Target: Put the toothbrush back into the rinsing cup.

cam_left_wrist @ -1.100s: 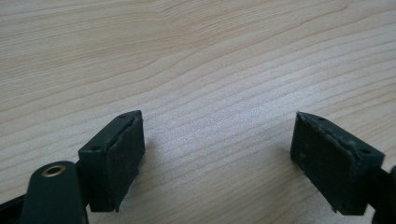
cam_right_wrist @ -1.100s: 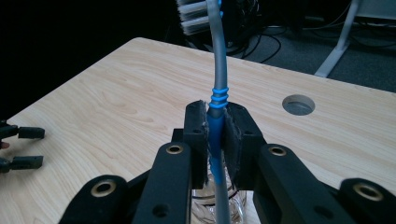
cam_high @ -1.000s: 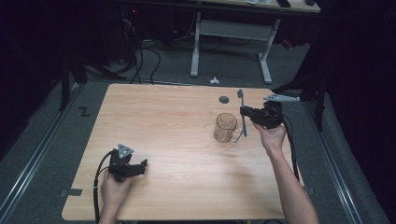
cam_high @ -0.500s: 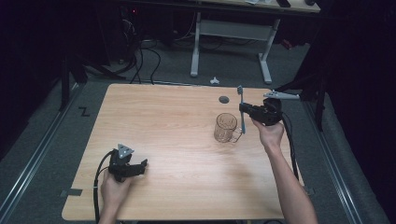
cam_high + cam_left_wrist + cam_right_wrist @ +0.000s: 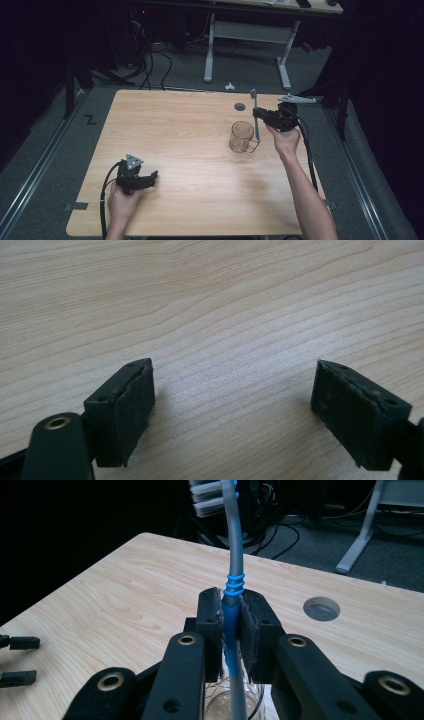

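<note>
Your right gripper (image 5: 261, 118) is clamped on a toothbrush (image 5: 255, 114) — in the right gripper view the two black pads press against the blue grip section of the handle (image 5: 231, 625) from either side, with no gap left between pad and plastic. The toothbrush stands close to upright, its white bristle head (image 5: 206, 495) at the top and the grey neck curving up toward it. The lower end of the handle reaches down into the mouth of a clear glass mug (image 5: 242, 137), which sits on the wooden table (image 5: 175, 125) directly below and just to the left of your gripper in the high view; the mug's rim (image 5: 235, 700) appears under the jaws in the right gripper view. Whether the handle's tip touches the glass cannot be told.

Your right hand (image 5: 285, 140) holds that gripper above the table's far right part, near the round cable hole (image 5: 240, 106) in the tabletop.

Your left gripper (image 5: 135, 176) rests low near the front left of the table, well apart from the mug and toothbrush, with your left hand (image 5: 120, 200) behind it. Its jaws stand wide apart — the left gripper view shows both pads (image 5: 125, 410) separated by bare wood grain, with nothing between them.

Beyond the table, a white desk frame (image 5: 247, 35) stands on the grey floor.
</note>
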A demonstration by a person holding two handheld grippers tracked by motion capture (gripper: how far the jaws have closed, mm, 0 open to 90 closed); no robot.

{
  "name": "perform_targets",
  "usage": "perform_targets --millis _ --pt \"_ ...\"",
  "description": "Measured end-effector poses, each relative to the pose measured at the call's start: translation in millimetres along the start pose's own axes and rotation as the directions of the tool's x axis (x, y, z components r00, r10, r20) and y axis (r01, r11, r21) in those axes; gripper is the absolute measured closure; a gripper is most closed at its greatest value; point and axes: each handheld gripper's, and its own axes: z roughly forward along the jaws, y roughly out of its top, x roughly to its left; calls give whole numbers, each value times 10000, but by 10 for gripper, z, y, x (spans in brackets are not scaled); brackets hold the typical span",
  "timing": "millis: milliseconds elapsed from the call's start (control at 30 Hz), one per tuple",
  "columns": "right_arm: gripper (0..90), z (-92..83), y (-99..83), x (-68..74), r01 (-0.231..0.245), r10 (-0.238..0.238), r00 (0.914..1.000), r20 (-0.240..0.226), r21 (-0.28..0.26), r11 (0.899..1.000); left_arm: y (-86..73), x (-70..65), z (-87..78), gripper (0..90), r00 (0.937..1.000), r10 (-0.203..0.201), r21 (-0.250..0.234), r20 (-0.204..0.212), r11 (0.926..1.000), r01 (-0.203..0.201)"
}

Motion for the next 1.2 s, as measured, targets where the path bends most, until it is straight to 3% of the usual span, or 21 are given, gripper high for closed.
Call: perform_targets --millis 367,1200 --pt "800 84 -47 -7 17 -17 10000 14 177 9998 0 0 0 182 10000 2 2 0 10000 -2" --pt "794 0 -170 -21 64 -76 9997 228 523 9986 0 0 0 182 10000 4 4 0 10000 -4"
